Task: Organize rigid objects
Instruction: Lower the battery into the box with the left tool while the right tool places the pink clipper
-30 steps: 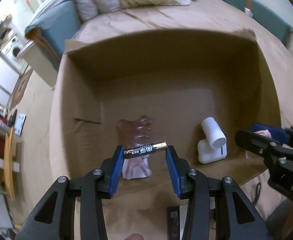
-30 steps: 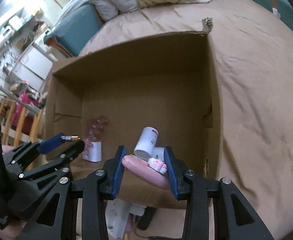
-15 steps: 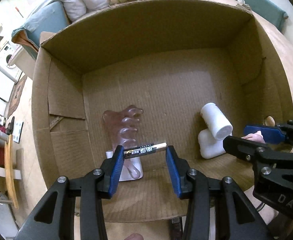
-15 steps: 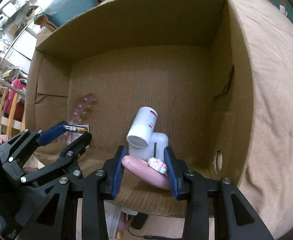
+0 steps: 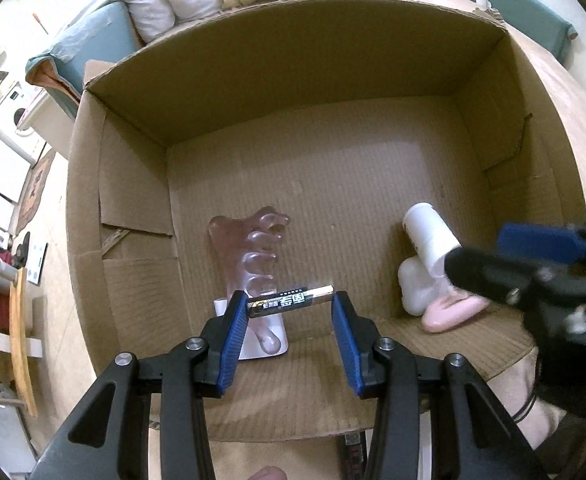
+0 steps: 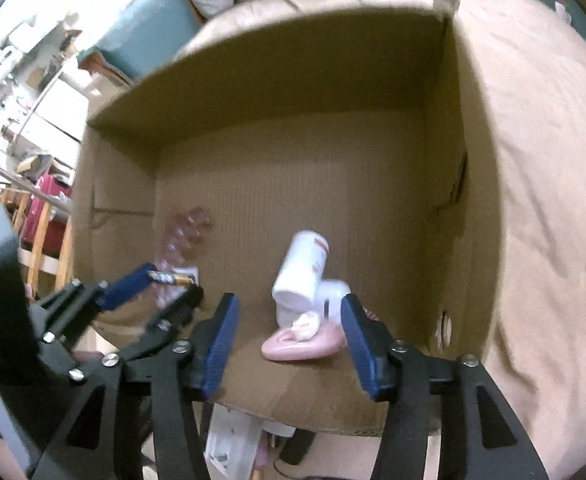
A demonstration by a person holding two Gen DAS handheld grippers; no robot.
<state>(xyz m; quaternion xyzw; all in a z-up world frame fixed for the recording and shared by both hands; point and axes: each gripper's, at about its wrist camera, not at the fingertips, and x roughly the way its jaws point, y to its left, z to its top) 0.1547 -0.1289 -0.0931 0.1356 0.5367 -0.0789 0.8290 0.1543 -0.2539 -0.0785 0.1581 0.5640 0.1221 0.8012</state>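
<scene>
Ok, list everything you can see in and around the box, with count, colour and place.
cardboard box: one, brown, open-topped, on the tan bedcover
pink clear piece: one, box floor, left
white card: one, under that piece's near end
white bottle: one, box floor right, tipped
white block: one, against the bottle
pink item: one, lying loose on the floor before the bottle
battery: one, black and gold, in the left tool
left tool: shut on battery
right tool: jaws just opened, holding nothing
</scene>
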